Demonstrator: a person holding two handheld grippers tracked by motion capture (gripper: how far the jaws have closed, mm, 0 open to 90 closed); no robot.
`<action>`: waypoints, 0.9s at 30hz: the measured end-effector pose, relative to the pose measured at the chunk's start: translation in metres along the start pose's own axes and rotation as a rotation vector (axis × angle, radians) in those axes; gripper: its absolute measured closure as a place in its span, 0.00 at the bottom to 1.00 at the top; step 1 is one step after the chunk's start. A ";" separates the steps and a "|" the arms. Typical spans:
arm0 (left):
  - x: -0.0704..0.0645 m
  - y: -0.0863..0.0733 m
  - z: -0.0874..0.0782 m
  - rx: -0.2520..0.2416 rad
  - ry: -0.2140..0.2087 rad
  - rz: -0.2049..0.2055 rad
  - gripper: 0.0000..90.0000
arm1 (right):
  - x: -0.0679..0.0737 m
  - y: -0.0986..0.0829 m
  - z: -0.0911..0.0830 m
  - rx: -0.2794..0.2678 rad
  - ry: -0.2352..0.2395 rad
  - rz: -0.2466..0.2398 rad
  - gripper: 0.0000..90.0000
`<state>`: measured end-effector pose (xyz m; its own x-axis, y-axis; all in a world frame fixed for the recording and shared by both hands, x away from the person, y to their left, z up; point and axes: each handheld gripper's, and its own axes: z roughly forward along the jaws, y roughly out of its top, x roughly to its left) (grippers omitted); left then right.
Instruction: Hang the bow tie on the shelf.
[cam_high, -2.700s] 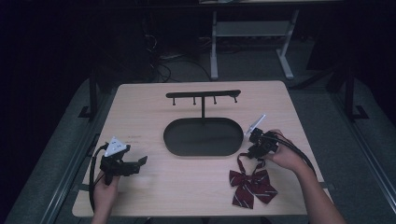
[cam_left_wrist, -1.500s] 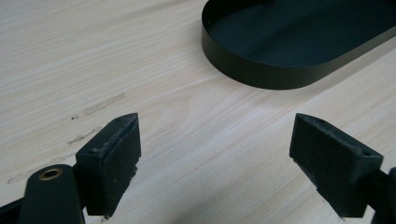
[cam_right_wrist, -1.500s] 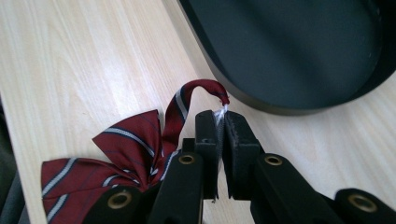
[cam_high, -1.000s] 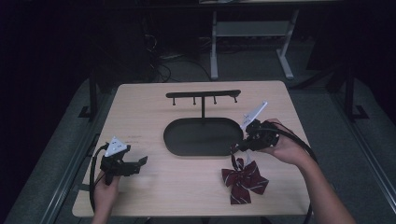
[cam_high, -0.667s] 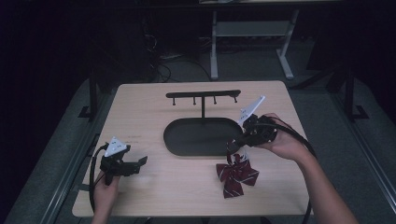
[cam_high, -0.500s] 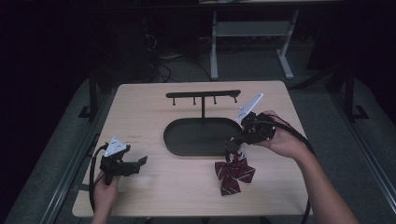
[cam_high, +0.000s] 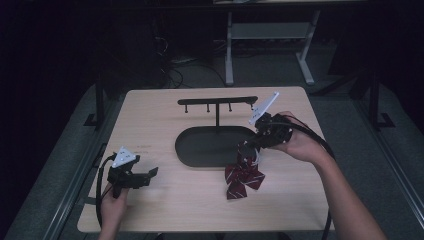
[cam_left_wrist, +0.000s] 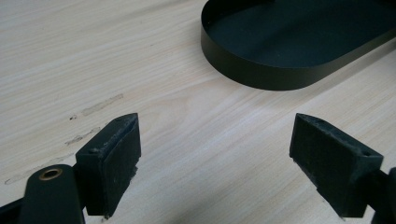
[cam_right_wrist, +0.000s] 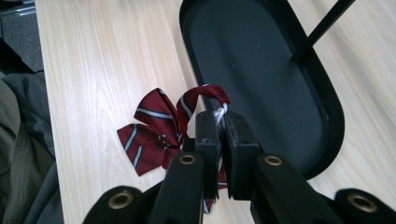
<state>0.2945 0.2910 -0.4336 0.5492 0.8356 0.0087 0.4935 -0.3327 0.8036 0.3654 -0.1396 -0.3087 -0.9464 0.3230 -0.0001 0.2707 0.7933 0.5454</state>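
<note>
The pale wooden tabletop (cam_high: 165, 130) carries a black stand: an oval tray (cam_high: 200, 147) near the middle, with a thin post rising from its far side to a crossbar with small pegs (cam_high: 217, 102).

At the near right end of the tray, a dark red bow tie (cam_high: 243, 175) with pale stripes hangs partly lifted. Its lower folds sit on the tabletop just off the tray's rim, while its top strap is drawn upward. In the right gripper view the bow tie (cam_right_wrist: 154, 130) lies beside the tray (cam_right_wrist: 261, 74), its strap arching up into the pinch.

The right gripper (cam_high: 256, 142) is held above the tray's right end, its fingers (cam_right_wrist: 208, 135) pressed together on a white loop at the end of the strap, with almost no gap between them.

The left gripper (cam_high: 150, 173) rests low at the near left of the tabletop, well apart from the bow tie. Its fingers (cam_left_wrist: 114, 154) stand wide apart with nothing between them, pointing toward the tray (cam_left_wrist: 280, 70).
</note>
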 end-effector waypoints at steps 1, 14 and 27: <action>0.000 0.000 0.000 0.000 0.000 -0.001 0.18 | -0.001 0.001 0.000 -0.002 -0.003 -0.004 0.94; 0.001 0.000 0.002 0.006 0.001 -0.008 0.18 | -0.013 0.012 -0.004 -0.002 -0.004 -0.011 0.94; 0.002 0.000 0.002 -0.002 -0.005 -0.012 0.18 | -0.020 0.032 -0.007 0.006 -0.021 -0.034 0.94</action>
<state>0.2969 0.2917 -0.4349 0.5469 0.8372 -0.0042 0.4991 -0.3220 0.8045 0.3915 -0.1245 -0.2856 -0.9511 0.3069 -0.0358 0.2399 0.8067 0.5400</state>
